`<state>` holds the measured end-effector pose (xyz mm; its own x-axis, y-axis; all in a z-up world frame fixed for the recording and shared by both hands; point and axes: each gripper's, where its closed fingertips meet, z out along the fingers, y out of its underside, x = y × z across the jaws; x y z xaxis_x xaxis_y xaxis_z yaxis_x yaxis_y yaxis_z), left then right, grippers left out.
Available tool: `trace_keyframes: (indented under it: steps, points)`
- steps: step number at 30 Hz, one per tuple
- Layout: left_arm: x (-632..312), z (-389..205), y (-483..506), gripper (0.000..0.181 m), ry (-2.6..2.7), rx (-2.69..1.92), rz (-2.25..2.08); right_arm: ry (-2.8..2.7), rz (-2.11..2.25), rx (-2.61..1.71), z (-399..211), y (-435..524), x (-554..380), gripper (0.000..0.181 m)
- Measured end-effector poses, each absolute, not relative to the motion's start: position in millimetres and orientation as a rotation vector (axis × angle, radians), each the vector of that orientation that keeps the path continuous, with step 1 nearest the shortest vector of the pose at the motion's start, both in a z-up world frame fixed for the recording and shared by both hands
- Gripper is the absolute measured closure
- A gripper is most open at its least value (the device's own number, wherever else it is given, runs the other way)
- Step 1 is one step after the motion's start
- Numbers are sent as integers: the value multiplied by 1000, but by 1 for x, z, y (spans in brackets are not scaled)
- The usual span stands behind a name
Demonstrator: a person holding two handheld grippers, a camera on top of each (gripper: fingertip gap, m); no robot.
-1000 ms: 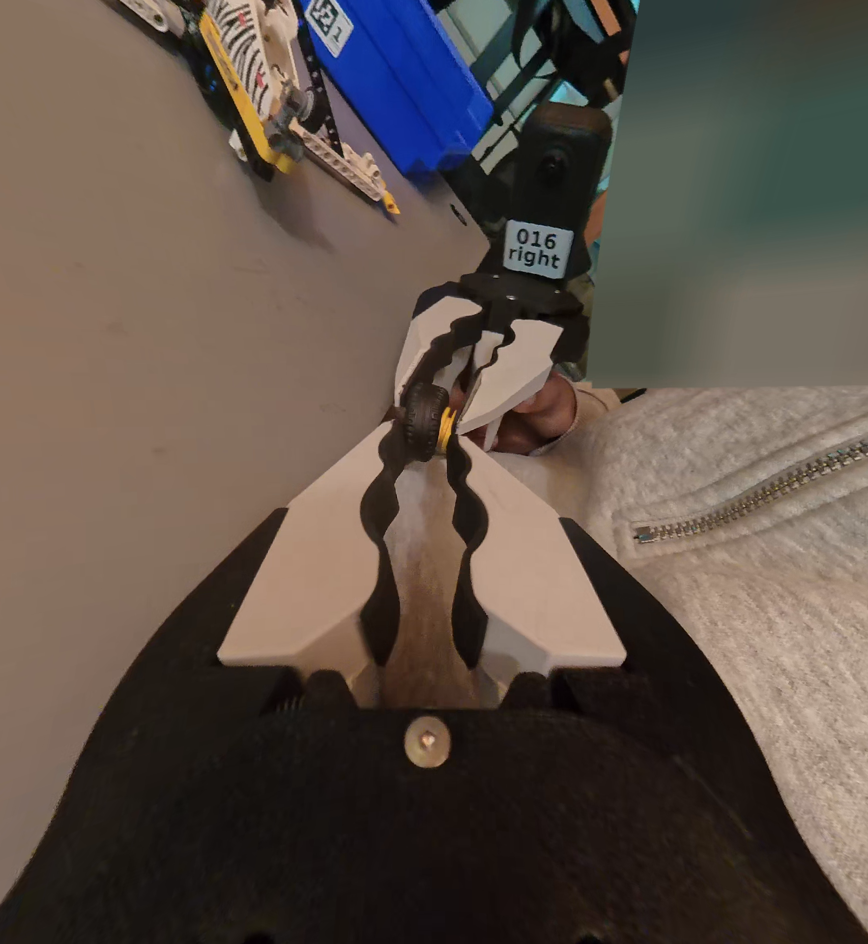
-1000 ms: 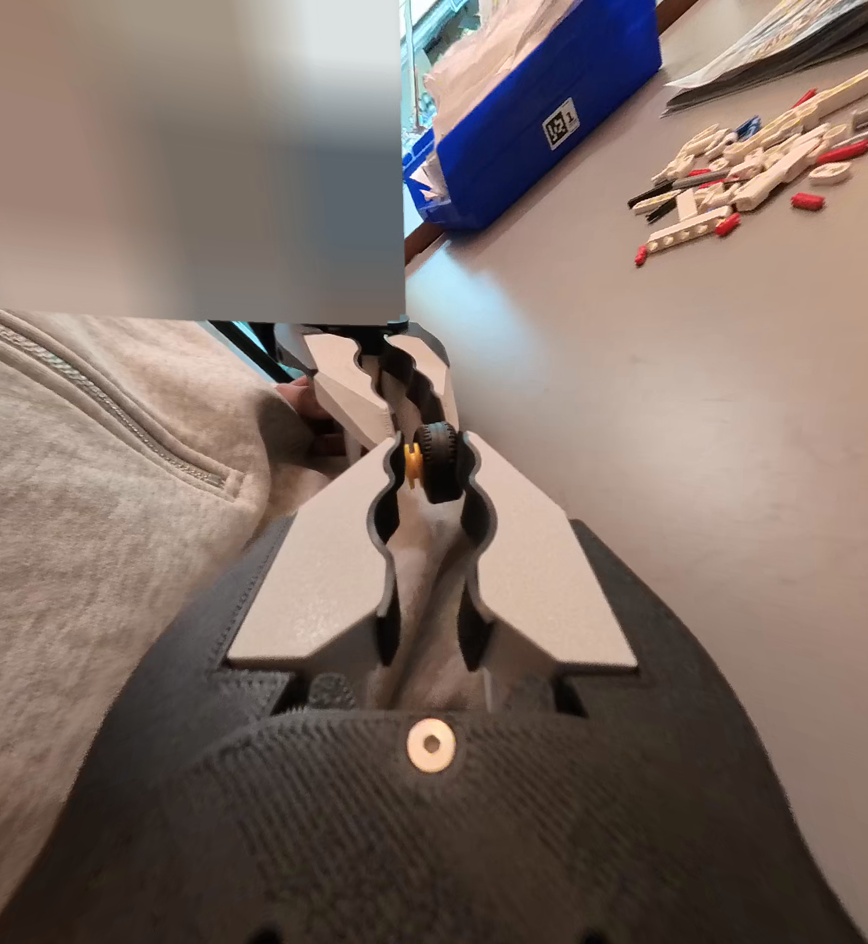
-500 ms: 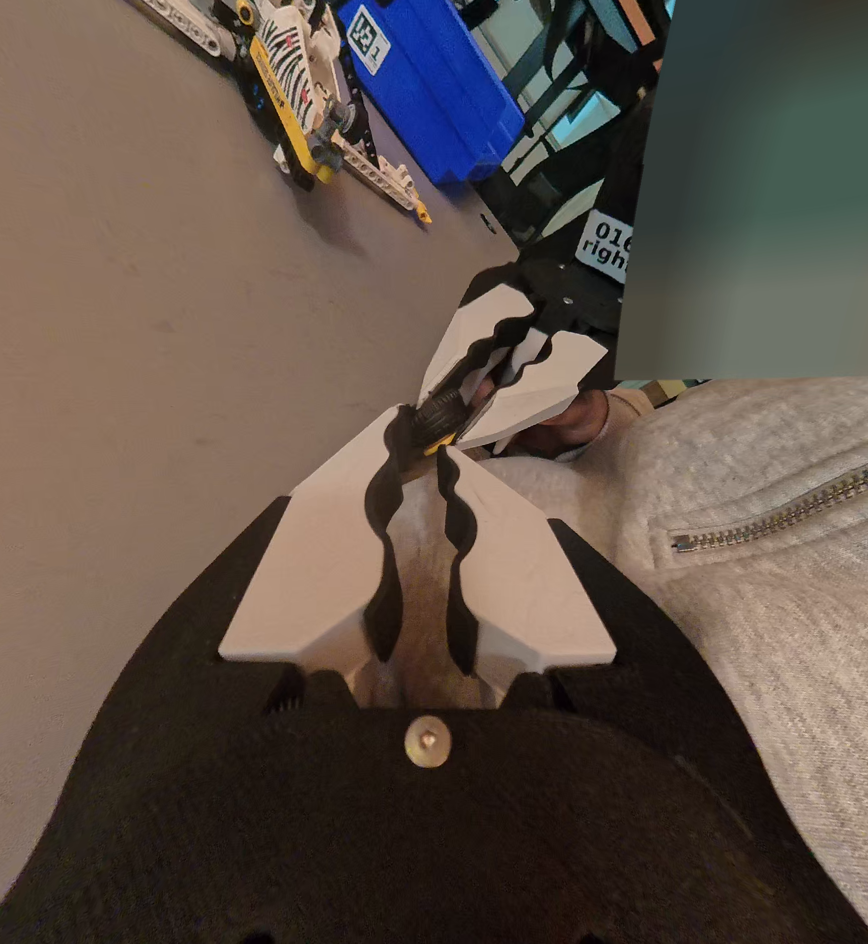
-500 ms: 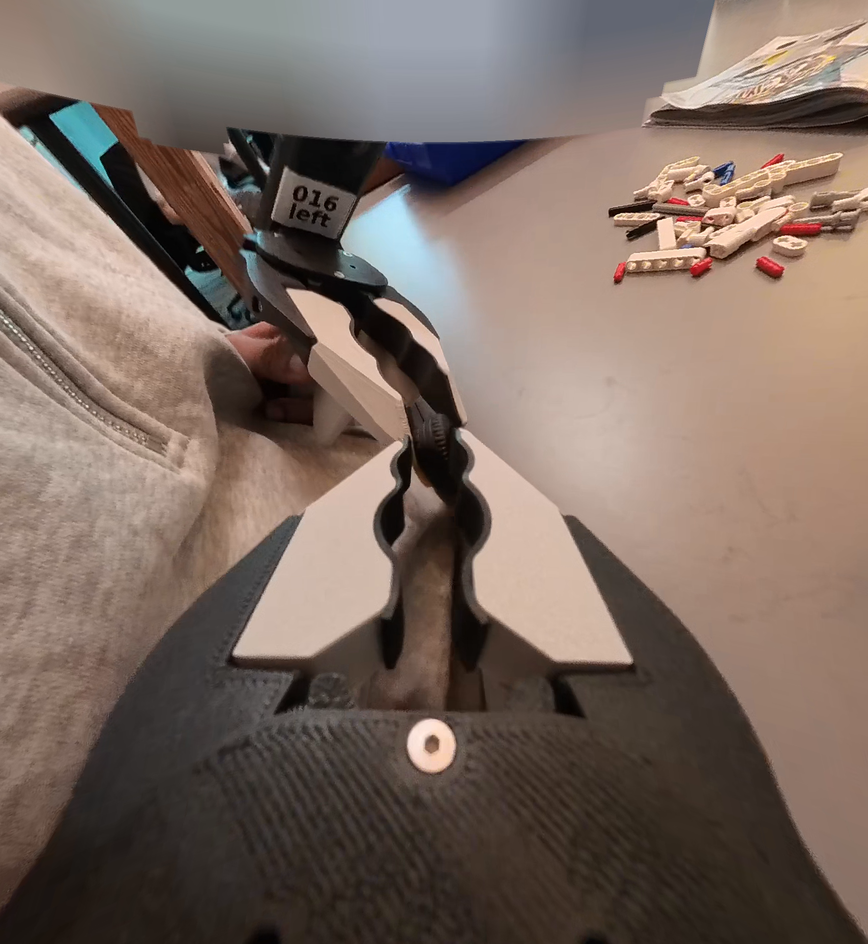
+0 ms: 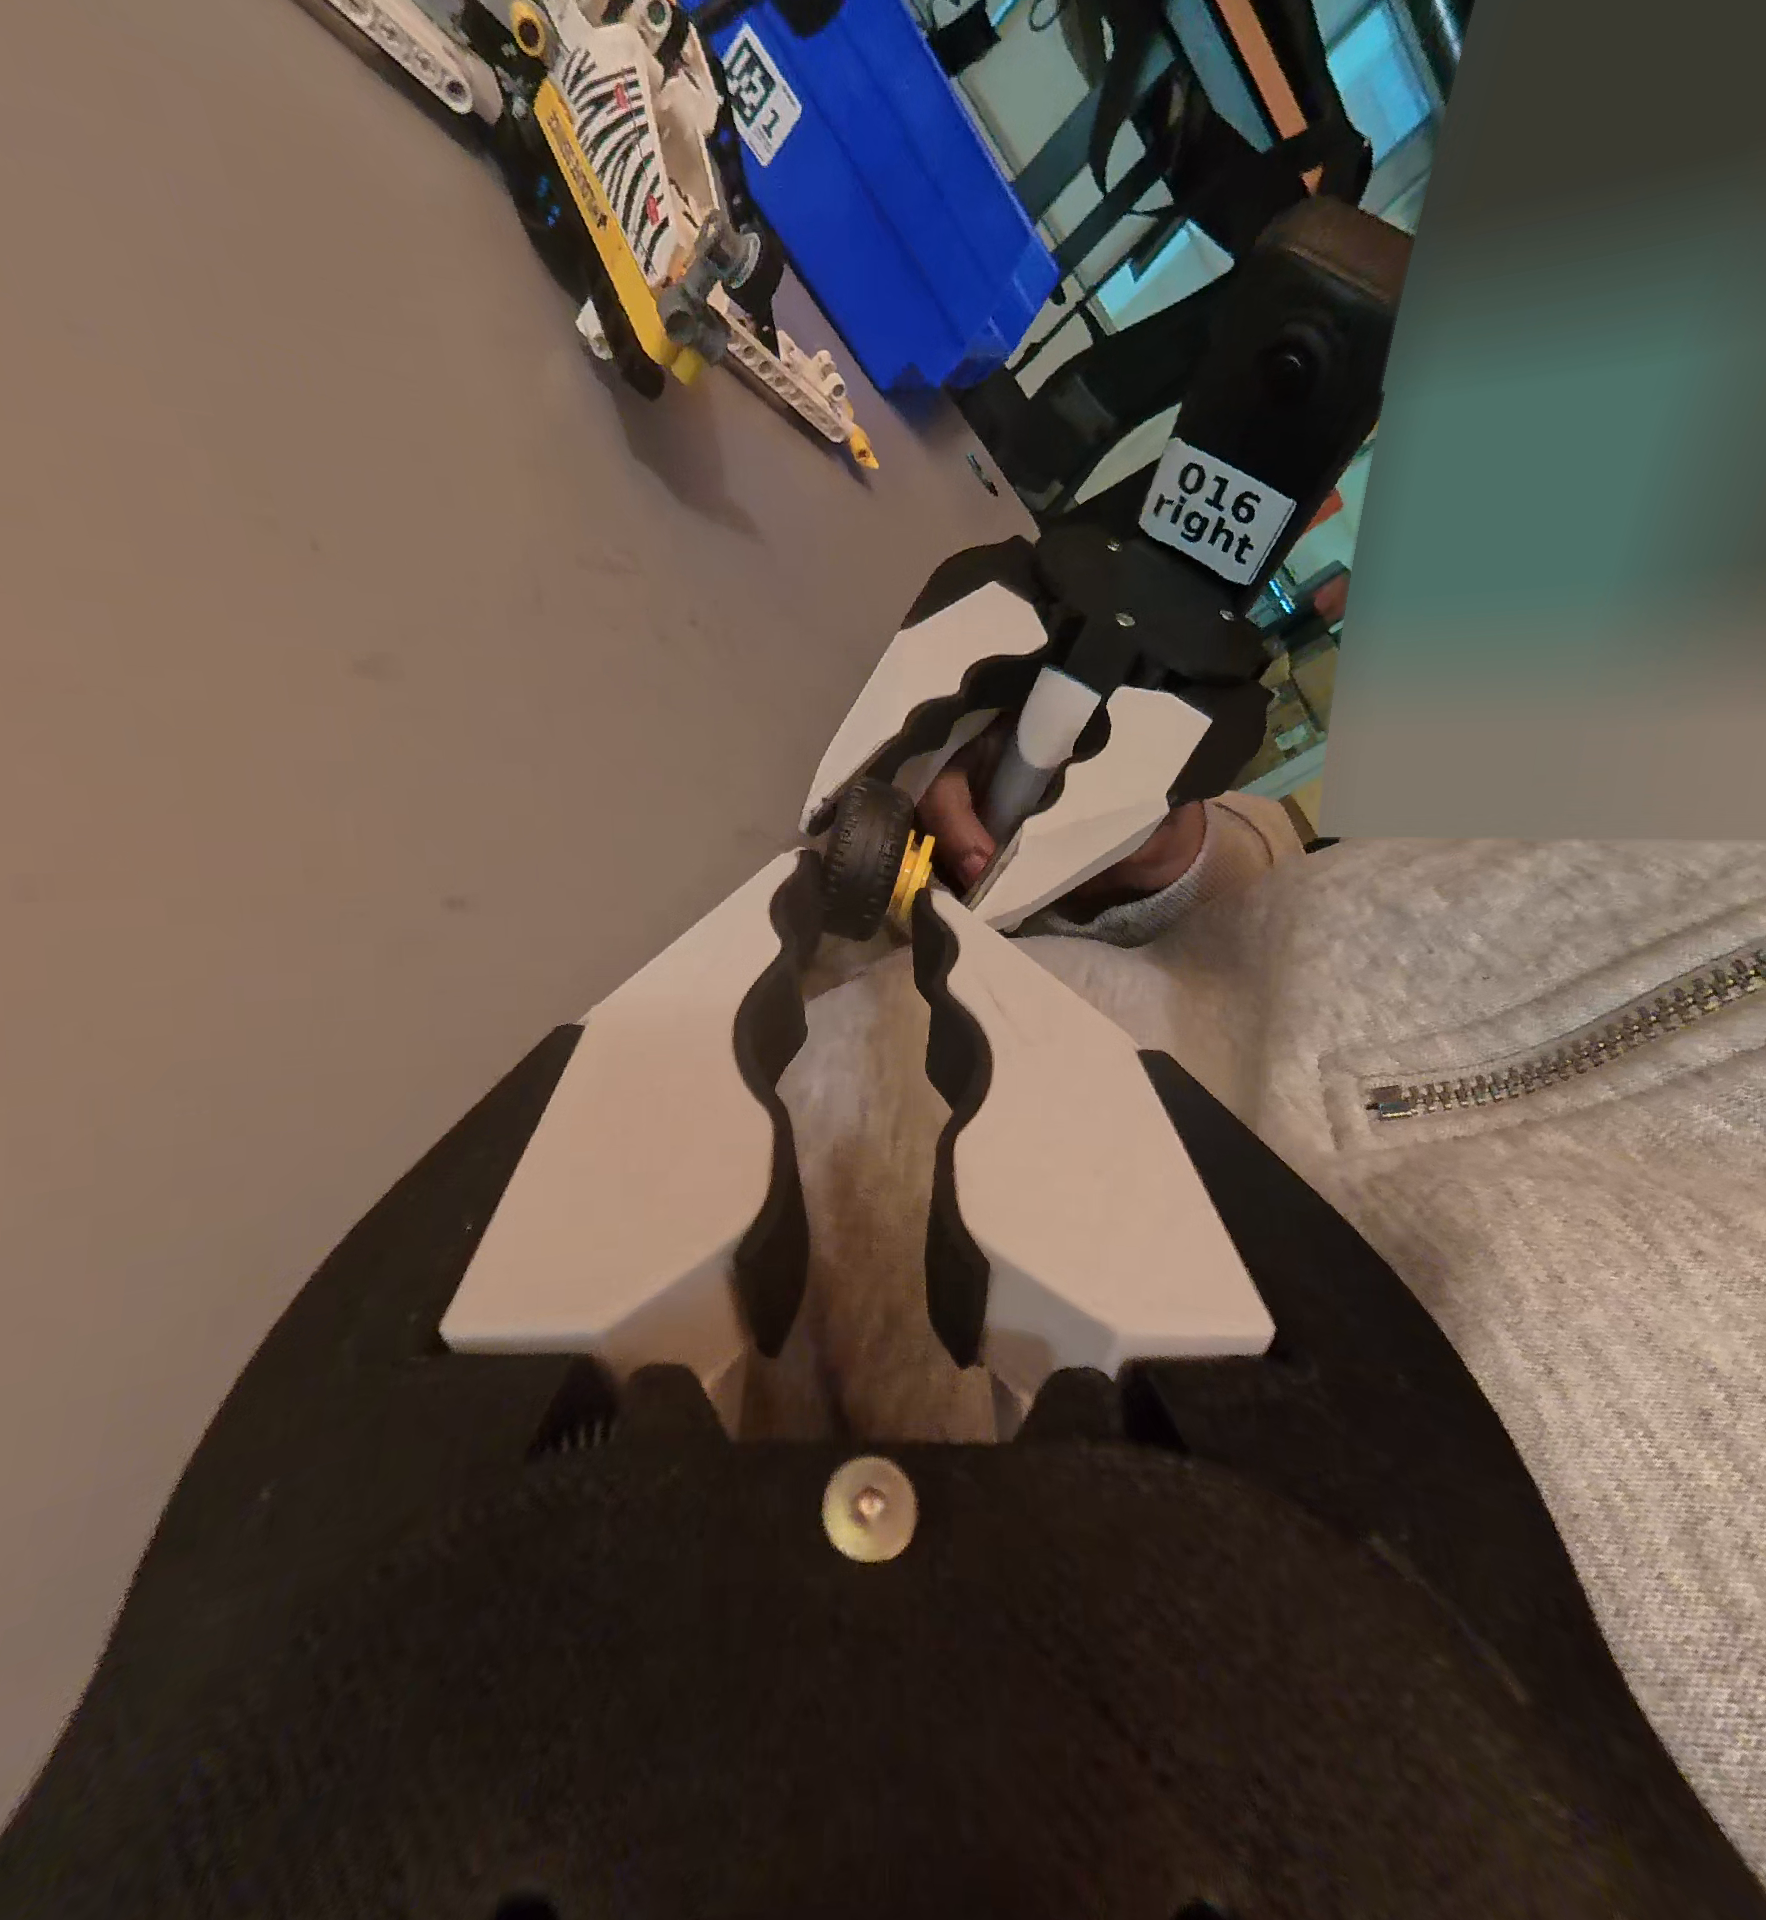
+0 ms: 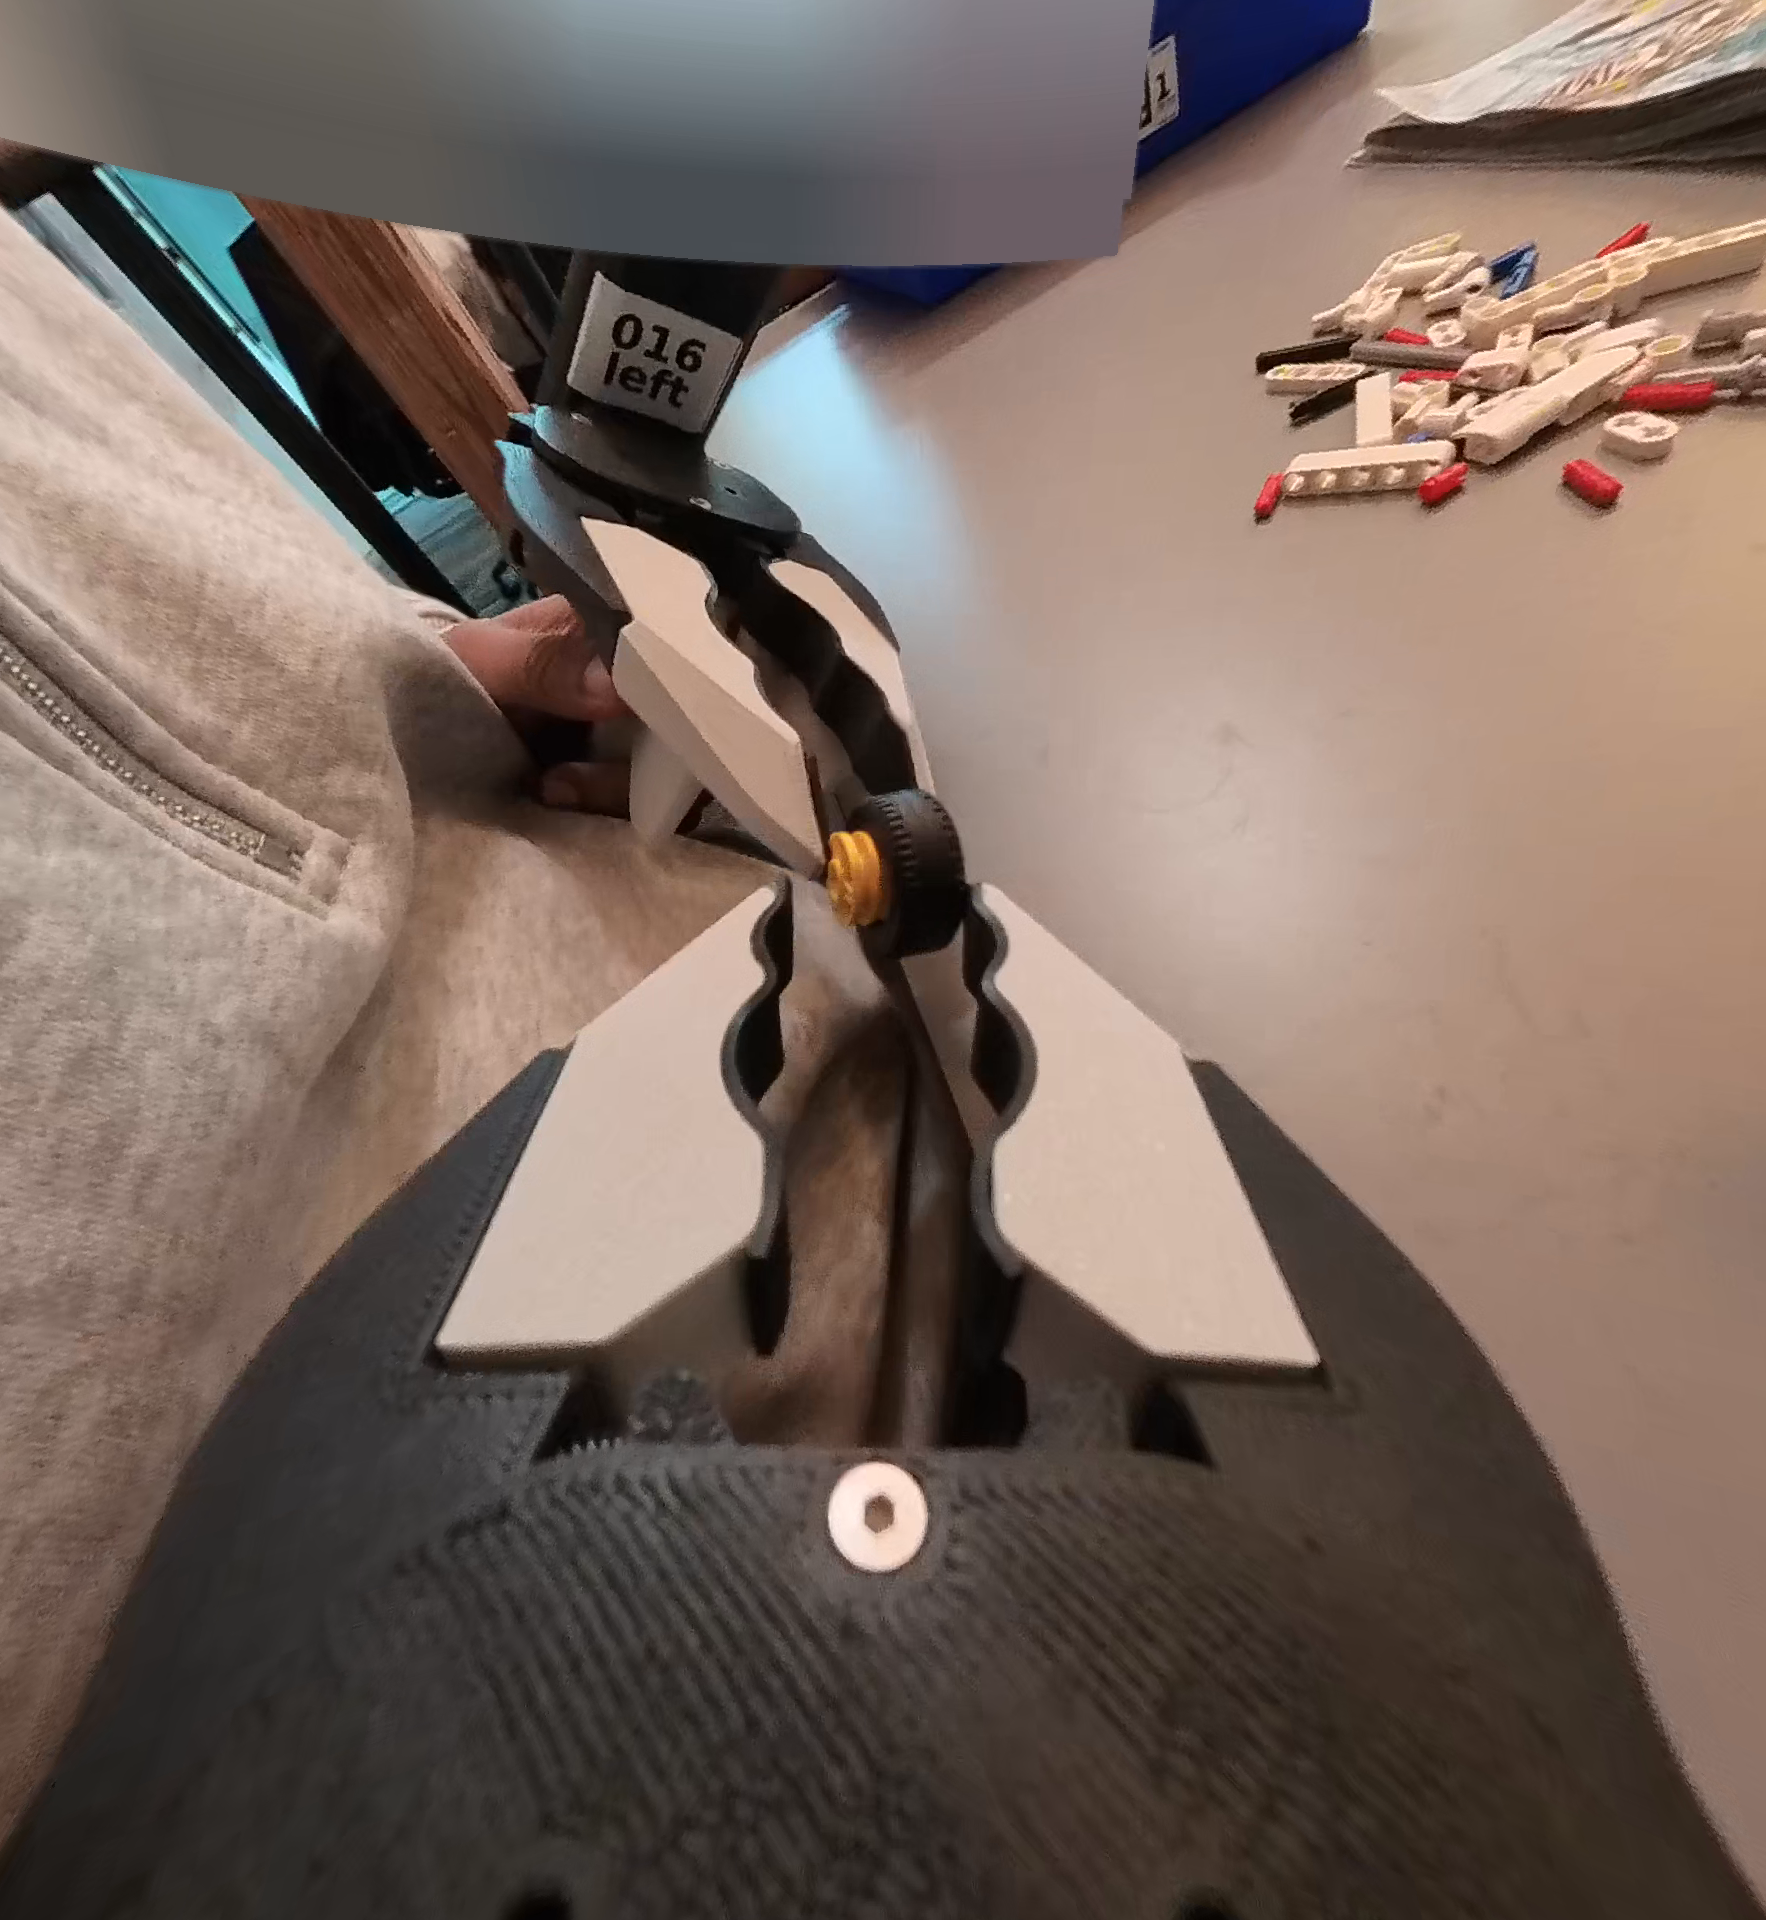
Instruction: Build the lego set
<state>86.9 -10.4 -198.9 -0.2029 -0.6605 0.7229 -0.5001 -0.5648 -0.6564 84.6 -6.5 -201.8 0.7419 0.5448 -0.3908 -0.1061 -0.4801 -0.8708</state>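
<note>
Booklet apparently only in right view.

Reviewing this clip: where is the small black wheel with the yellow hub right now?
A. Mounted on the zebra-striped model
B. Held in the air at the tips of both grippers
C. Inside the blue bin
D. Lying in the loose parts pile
B: the wheel sits between the left gripper tips, with the right gripper meeting it above the table.

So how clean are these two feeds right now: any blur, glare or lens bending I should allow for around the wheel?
Left wrist view: the black tyre and yellow hub are sharp, the table evenly lit without glare, and the wide lens tilts the blue bin. Right wrist view: the wheel is sharp, the loose pieces slightly soft, and the near housing smeared at its edges. Both show laid-over blur patches.
</note>
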Motion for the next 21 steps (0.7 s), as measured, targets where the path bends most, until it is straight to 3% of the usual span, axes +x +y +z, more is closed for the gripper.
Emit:
trace_keyframes:
  steps: [2,21]
  points:
    - [86,-197,-11,165,1391,-1894,-1907,-329,813,-1928,-202,-5,87,158]
    - [87,-197,-17,161,1485,-1824,-1898,-381,851,-1950,-200,-11,84,166]
